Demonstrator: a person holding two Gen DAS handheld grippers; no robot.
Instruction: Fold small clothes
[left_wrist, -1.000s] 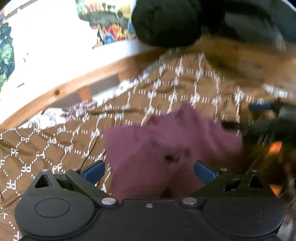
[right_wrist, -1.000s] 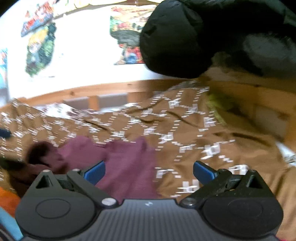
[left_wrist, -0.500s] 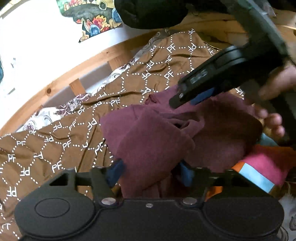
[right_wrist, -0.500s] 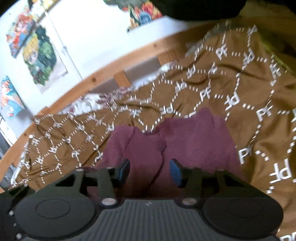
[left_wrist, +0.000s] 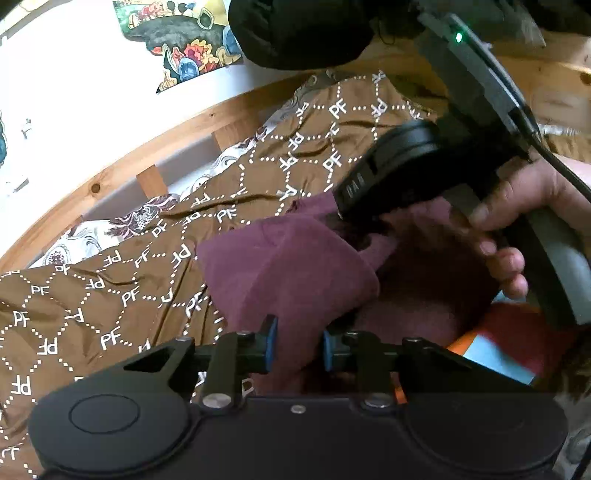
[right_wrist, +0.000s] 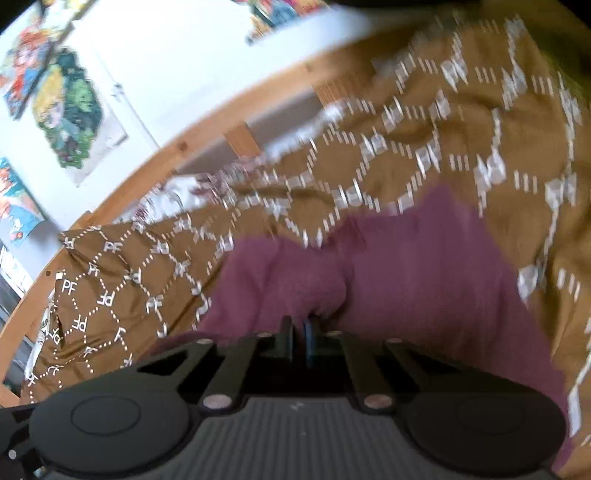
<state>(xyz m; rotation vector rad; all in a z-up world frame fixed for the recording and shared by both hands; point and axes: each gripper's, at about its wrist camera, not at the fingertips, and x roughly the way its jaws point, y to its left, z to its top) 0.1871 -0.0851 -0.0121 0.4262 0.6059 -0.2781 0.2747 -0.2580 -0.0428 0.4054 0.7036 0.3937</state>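
Note:
A maroon fleece garment (left_wrist: 295, 273) lies crumpled on a brown patterned bedspread (left_wrist: 110, 295). My left gripper (left_wrist: 298, 349) is at its near edge. Its jaws are closing, and a bunched fold fills the gap between the blue pads (left_wrist: 272, 343). A hand (left_wrist: 517, 206) holds my right gripper (left_wrist: 341, 218), whose tip is down on the garment's far side. In the right wrist view that gripper (right_wrist: 300, 336) is shut, with maroon garment (right_wrist: 424, 266) pinched between its pads. The cloth spreads out ahead over the bedspread (right_wrist: 406, 155); this view is blurred.
An orange, red and light-blue garment (left_wrist: 509, 343) lies beside the maroon one at the lower right. A wooden bed rail (left_wrist: 110, 177) runs along the white wall with posters (left_wrist: 184, 48). A black padded jacket (left_wrist: 303, 33) hangs at the top.
Both grippers went from wide open to closed on the maroon garment. The right gripper swung in from the right onto the garment's far side and rolled. The left one stayed in place.

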